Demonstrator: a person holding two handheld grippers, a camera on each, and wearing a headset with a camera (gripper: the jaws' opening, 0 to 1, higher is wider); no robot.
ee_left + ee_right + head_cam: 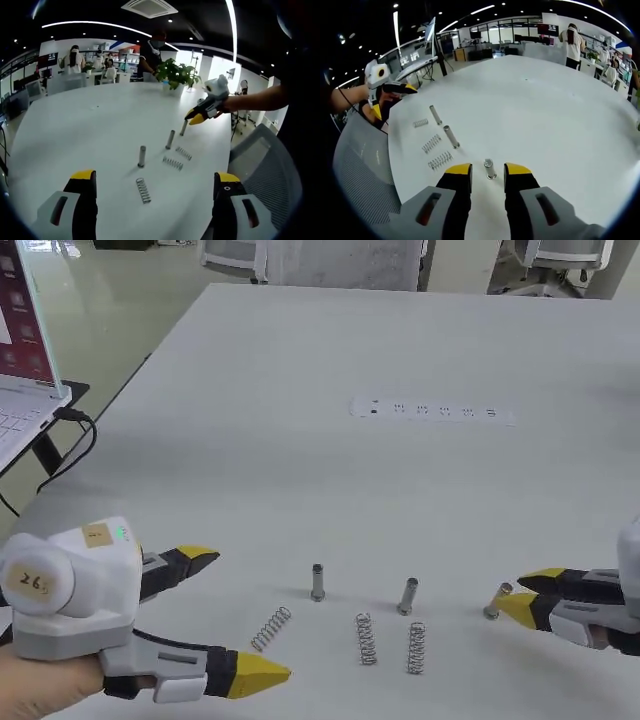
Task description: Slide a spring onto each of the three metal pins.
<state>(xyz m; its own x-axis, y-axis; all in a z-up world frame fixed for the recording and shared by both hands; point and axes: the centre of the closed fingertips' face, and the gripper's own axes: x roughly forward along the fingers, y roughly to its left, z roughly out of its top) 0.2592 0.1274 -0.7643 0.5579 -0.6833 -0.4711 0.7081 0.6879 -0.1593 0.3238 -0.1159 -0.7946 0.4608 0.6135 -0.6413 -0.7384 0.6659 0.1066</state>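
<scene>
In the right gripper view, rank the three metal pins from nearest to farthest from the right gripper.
1. Nearest pin: upright between the open jaws of the right gripper.
2. Middle pin: up and to the left in the view.
3. Far pin: farther up-left, toward the left gripper.

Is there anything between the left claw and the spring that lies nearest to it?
Nothing visible stands in the way. The left claw is open, and the nearest spring lies on bare table just ahead of its jaws. The closest pin stands beyond the spring, not before it.
</scene>
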